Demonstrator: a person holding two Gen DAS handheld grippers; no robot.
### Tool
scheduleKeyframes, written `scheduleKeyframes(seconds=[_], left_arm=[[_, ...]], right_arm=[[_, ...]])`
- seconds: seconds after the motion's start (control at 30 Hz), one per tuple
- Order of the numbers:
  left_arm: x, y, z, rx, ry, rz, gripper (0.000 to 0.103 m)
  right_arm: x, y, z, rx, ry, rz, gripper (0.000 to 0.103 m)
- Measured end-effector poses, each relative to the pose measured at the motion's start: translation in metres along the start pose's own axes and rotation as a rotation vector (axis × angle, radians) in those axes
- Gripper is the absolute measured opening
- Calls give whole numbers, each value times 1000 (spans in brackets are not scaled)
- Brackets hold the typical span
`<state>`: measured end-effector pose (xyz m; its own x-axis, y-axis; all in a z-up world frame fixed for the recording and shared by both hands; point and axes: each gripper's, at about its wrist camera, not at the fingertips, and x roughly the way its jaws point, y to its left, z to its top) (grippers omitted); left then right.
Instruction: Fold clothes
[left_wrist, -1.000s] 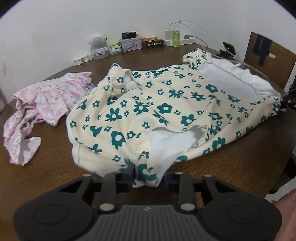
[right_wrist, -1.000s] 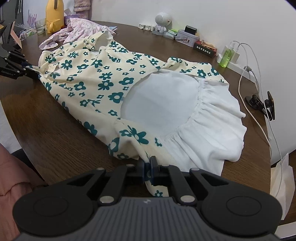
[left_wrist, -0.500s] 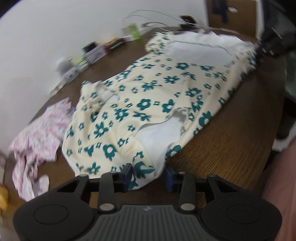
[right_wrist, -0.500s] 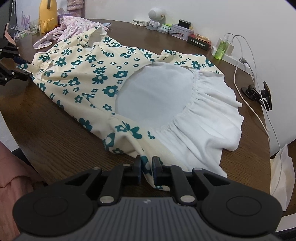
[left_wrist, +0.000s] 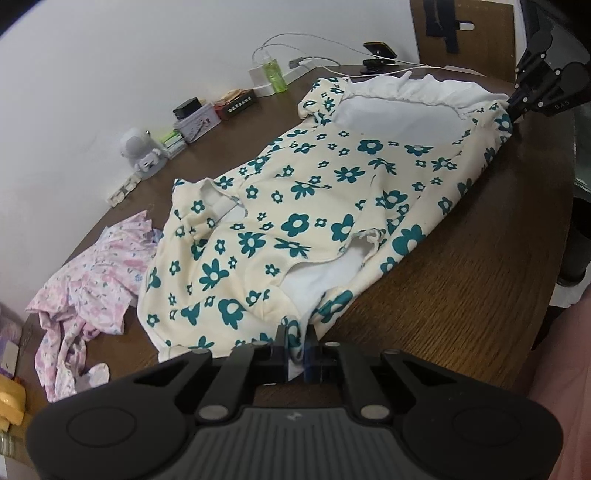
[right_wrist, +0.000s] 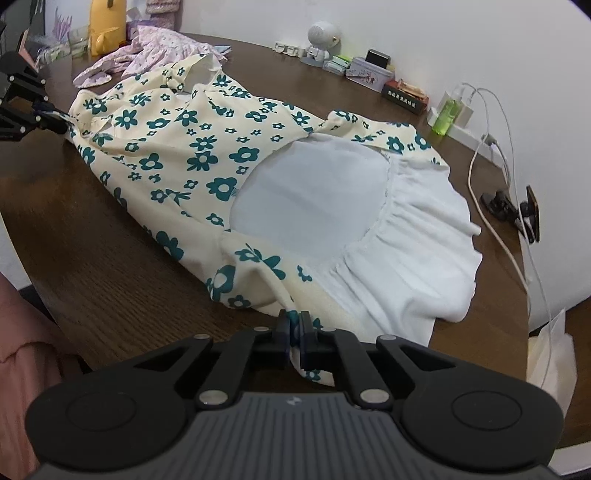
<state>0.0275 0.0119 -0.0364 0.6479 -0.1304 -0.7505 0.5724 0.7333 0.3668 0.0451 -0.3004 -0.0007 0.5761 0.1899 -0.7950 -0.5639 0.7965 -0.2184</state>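
The dress (left_wrist: 314, 206) lies spread across the brown tabletop (left_wrist: 461, 295), cream with teal flowers, its white lining turned out at one end. The left gripper (left_wrist: 295, 345) has its jaws closed on a floral edge at the near end – the pinched cloth itself is mostly buried between the black pads. The right gripper (right_wrist: 294, 332) is clamped the same way on a floral corner beside the white gathered lining, a flap of cloth hanging out below the jaws.

In the left wrist view the right gripper (left_wrist: 517, 107) shows at the far corner, partly cut off by the frame, the dress edge running into its tip. In the right wrist view the left gripper (right_wrist: 55, 123) sits at the left edge, also cropped, where the cloth bunches.

A pink garment (left_wrist: 92, 280) lies crumpled beside the dress – whether they touch is hard to say. Along the wall: a small white robot figure (left_wrist: 142, 153), a tin (left_wrist: 197, 120), a green bottle (left_wrist: 275, 72) and white cables (right_wrist: 491, 155). Labels on the boxes are too small to read.
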Motion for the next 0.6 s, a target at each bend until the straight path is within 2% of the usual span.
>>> scheduleKeyframes(seconds=[0.1,0.17,0.27,0.37,0.5,0.6], left_arm=[[0,3,5,-12,-4,7,6],[2,11,14,-19,-11,23,6],[10,30,31,-60,-20,55,6],[29,50,45,-118,-10,56,6],[58,69,54,-168,33,19,6],[73,74,55,-187,58,1,6]], right_arm=[[-2,-4,13,-76,4,-34,3],[-2,-10,31,-173,10,-67,3],[12,-20,69,-320,32,-106,3],[40,-31,108,-440,76,-127,4],[79,-41,132,-474,135,-77,4],[98,-43,134,-477,149,-52,4]])
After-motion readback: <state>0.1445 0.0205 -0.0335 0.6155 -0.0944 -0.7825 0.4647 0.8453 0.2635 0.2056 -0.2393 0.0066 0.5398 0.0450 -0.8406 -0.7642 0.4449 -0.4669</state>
